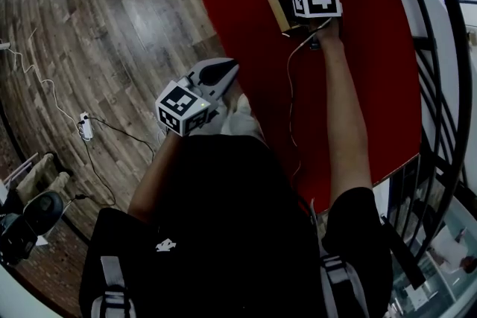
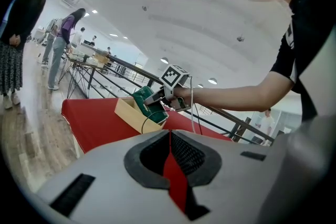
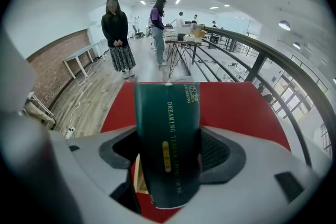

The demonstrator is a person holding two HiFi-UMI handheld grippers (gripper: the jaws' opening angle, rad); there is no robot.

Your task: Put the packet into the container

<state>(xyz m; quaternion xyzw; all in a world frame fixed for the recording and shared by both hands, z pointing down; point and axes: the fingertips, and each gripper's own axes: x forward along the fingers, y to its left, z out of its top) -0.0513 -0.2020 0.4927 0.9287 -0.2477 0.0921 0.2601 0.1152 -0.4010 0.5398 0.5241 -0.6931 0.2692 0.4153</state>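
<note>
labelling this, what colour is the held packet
The packet is dark green with pale lettering; best seen in the right gripper view.

Open-plan workspace: work tables (image 3: 181,42), railing (image 3: 256,66), brick wall (image 3: 50,73), wood floor (image 3: 105,97) ahead of right gripper (image 3: 168,157).

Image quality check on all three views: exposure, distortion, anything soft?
Head view: underexposed, the person's torso is nearly black, the floorboards are bowed by the wide lens, and the red table still reads clearly. Left gripper view: bright ceiling, black vignetted corners, container small but distinct. Right gripper view: evenly lit, packet sharp enough to read its print, railing curved by distortion.
</note>
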